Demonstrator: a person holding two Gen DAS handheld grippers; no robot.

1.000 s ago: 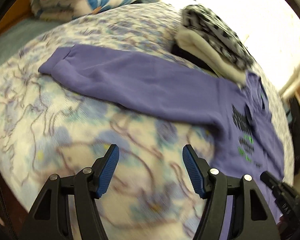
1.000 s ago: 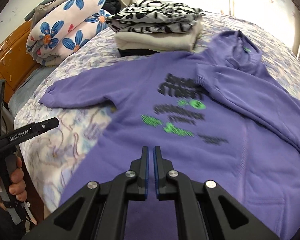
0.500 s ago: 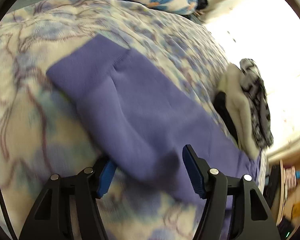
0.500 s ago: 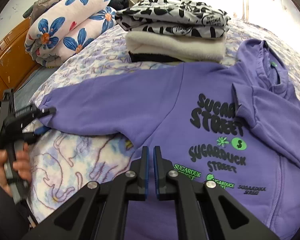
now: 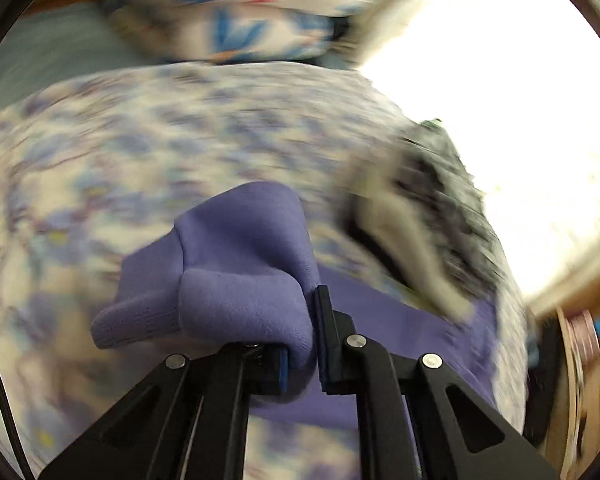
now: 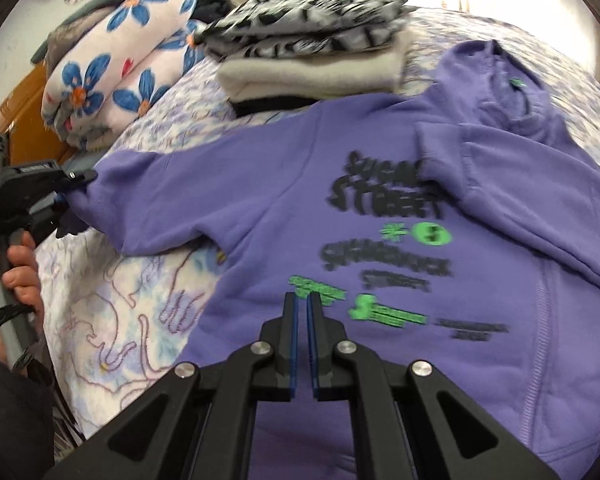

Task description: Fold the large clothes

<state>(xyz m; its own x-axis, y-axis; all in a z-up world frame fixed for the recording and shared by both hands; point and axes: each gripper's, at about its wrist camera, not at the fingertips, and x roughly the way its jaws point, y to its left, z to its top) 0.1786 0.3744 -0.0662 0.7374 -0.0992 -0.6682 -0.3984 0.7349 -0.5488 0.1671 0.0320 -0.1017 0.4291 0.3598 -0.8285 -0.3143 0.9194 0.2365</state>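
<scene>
A: Status of the left gripper (image 5: 304,344)?

B: Its jaws have just been closing, and they are now clamped on the cuff (image 5: 236,288) of the hoodie's (image 6: 380,208) sleeve. The cuff bunches up over the blue pads, clear of the bedspread (image 5: 100,168). In the right wrist view the same gripper (image 6: 66,186) sits at the bed's left edge, a hand (image 6: 8,280) wrapped round its handle, with the sleeve end pinched at its tip.

A: And the right gripper (image 6: 301,320)?

B: Pads together, nothing between them. It hangs over the lower front of the hoodie, near the green print; whether it touches the cloth I cannot tell.

A: Where does the hoodie lie?

B: Flat on the bed, front up, hood toward the far right corner. One sleeve is folded across the chest and partly covers the black lettering. The other stretches out to the left edge, where the left gripper holds it.

A: Anything else on the bed?

B: A stack of folded clothes (image 6: 312,56) at the far edge, touching the hoodie's shoulder, and a floral quilt (image 6: 112,76) rolled up at the far left corner. The left wrist view is blurred.
</scene>
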